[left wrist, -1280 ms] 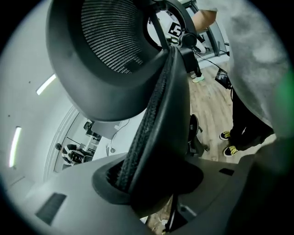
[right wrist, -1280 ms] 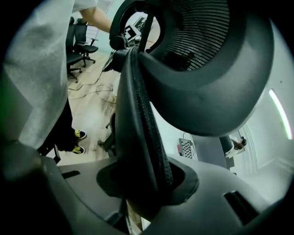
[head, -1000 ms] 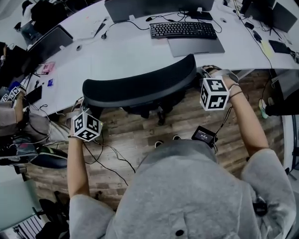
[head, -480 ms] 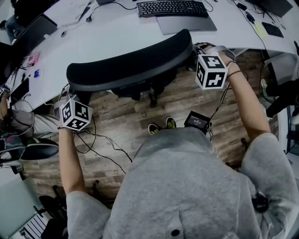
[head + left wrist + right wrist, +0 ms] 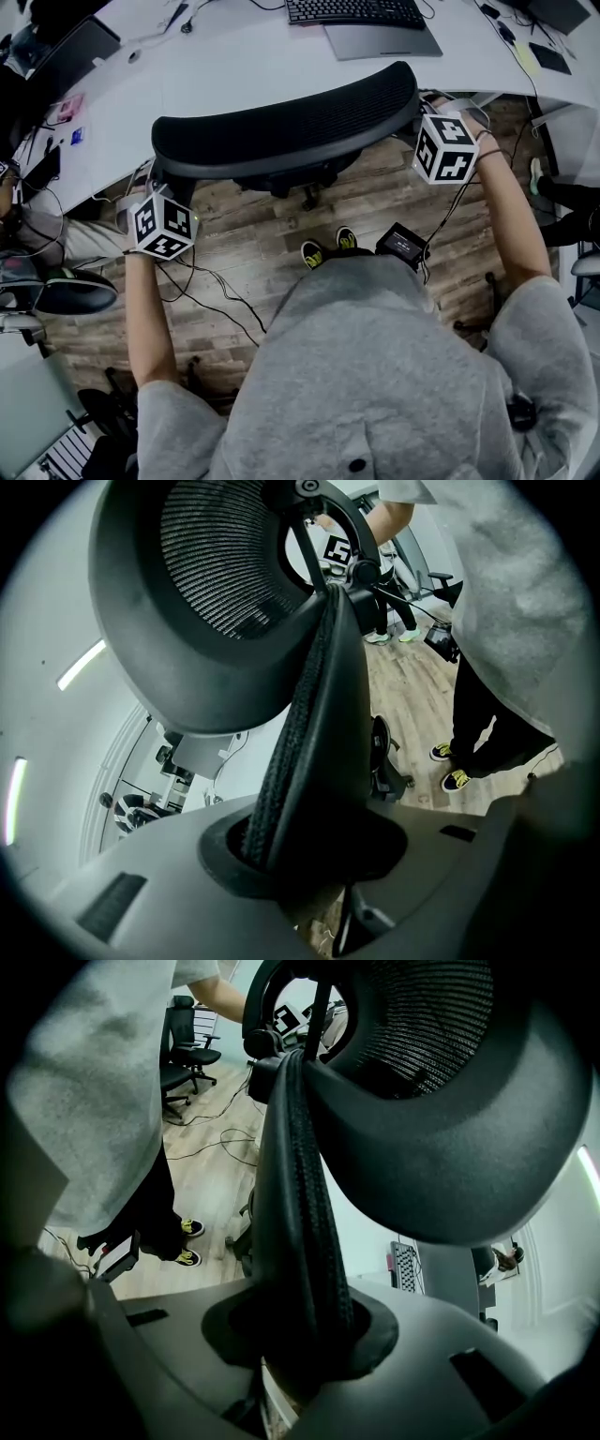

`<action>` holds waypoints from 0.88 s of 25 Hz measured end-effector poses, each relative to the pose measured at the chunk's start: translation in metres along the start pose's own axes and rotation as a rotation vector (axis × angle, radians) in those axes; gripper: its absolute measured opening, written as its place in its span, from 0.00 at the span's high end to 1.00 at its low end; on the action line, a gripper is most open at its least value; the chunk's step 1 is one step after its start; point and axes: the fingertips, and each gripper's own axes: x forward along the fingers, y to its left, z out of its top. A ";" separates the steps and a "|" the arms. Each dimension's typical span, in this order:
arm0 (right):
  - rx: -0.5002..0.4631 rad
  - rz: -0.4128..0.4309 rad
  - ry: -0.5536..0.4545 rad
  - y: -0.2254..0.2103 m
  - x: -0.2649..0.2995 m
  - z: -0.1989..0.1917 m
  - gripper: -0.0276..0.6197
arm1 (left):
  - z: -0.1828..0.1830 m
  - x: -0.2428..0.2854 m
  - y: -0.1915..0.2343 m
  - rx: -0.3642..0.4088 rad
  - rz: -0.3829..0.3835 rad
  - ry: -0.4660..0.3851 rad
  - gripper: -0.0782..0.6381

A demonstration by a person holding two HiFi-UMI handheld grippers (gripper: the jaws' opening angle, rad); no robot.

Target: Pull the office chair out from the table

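The black mesh office chair's backrest point(image 5: 281, 131) stands against the white table point(image 5: 225, 70), seen from above in the head view. My left gripper point(image 5: 155, 186) is shut on the backrest's left edge; in the left gripper view that padded edge point(image 5: 309, 705) runs down between the jaws of the left gripper point(image 5: 309, 855). My right gripper point(image 5: 424, 101) is shut on the right edge, and the right gripper view shows the rim point(image 5: 295, 1185) clamped in the right gripper point(image 5: 300, 1335). The seat and base are mostly hidden under the backrest.
A keyboard point(image 5: 354, 11) and a closed laptop point(image 5: 382, 39) lie on the table behind the chair. Cables point(image 5: 216, 295) trail over the wooden floor at the left. A seated person's legs point(image 5: 37, 244) are at far left. Other office chairs point(image 5: 187, 1044) stand further off.
The backrest, with both grippers still on its edges, now sits a little nearer to me and more to the right in the head view; the right gripper moved most.
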 end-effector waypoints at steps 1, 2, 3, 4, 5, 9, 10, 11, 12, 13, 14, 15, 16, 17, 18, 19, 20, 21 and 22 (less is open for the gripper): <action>-0.001 -0.001 -0.001 0.003 -0.002 0.000 0.80 | 0.001 -0.003 -0.004 -0.001 0.001 -0.001 0.70; -0.002 -0.003 -0.003 0.005 -0.003 0.000 0.81 | 0.002 -0.007 -0.007 -0.004 0.006 -0.002 0.70; -0.004 -0.006 -0.005 0.007 -0.005 -0.001 0.80 | 0.004 -0.010 -0.011 -0.007 0.010 -0.001 0.70; -0.006 -0.008 -0.006 0.009 -0.007 -0.001 0.80 | 0.006 -0.013 -0.014 -0.011 0.014 0.000 0.70; -0.007 -0.010 -0.008 0.010 -0.009 -0.002 0.80 | 0.007 -0.016 -0.017 -0.013 0.016 0.000 0.70; -0.009 -0.009 -0.010 0.019 -0.015 0.000 0.80 | 0.009 -0.023 -0.025 -0.015 0.018 -0.008 0.70; -0.007 -0.010 -0.010 0.022 -0.016 0.001 0.80 | 0.008 -0.024 -0.026 -0.014 0.017 -0.010 0.70; -0.005 -0.014 -0.009 0.025 -0.017 0.002 0.80 | 0.008 -0.025 -0.027 -0.013 0.016 -0.012 0.70; -0.002 -0.019 -0.008 0.027 -0.018 0.003 0.80 | 0.008 -0.026 -0.029 -0.012 0.016 -0.014 0.70; 0.001 -0.023 -0.007 0.029 -0.019 0.002 0.80 | 0.008 -0.028 -0.031 -0.012 0.016 -0.015 0.70; 0.002 -0.025 -0.007 0.031 -0.020 0.002 0.80 | 0.009 -0.029 -0.033 -0.012 0.016 -0.016 0.70; 0.002 -0.024 -0.007 0.032 -0.022 0.001 0.80 | 0.010 -0.031 -0.035 -0.013 0.016 -0.016 0.70; 0.001 -0.024 -0.009 0.034 -0.023 0.001 0.80 | 0.012 -0.033 -0.038 -0.013 0.017 -0.016 0.70; 0.000 -0.024 -0.012 0.037 -0.025 0.000 0.80 | 0.013 -0.035 -0.040 -0.013 0.019 -0.016 0.70; -0.001 -0.024 -0.014 0.040 -0.026 -0.001 0.80 | 0.015 -0.036 -0.043 -0.013 0.021 -0.016 0.70; -0.002 -0.025 -0.017 0.042 -0.028 -0.002 0.80 | 0.017 -0.038 -0.046 -0.014 0.024 -0.016 0.70; -0.003 -0.026 -0.019 0.044 -0.029 -0.003 0.80 | 0.019 -0.039 -0.048 -0.015 0.025 -0.016 0.70; -0.003 -0.025 -0.020 0.046 -0.031 -0.004 0.80 | 0.021 -0.040 -0.049 -0.016 0.024 -0.017 0.70; -0.004 -0.024 -0.021 0.047 -0.032 -0.005 0.80 | 0.022 -0.041 -0.050 -0.015 0.023 -0.019 0.70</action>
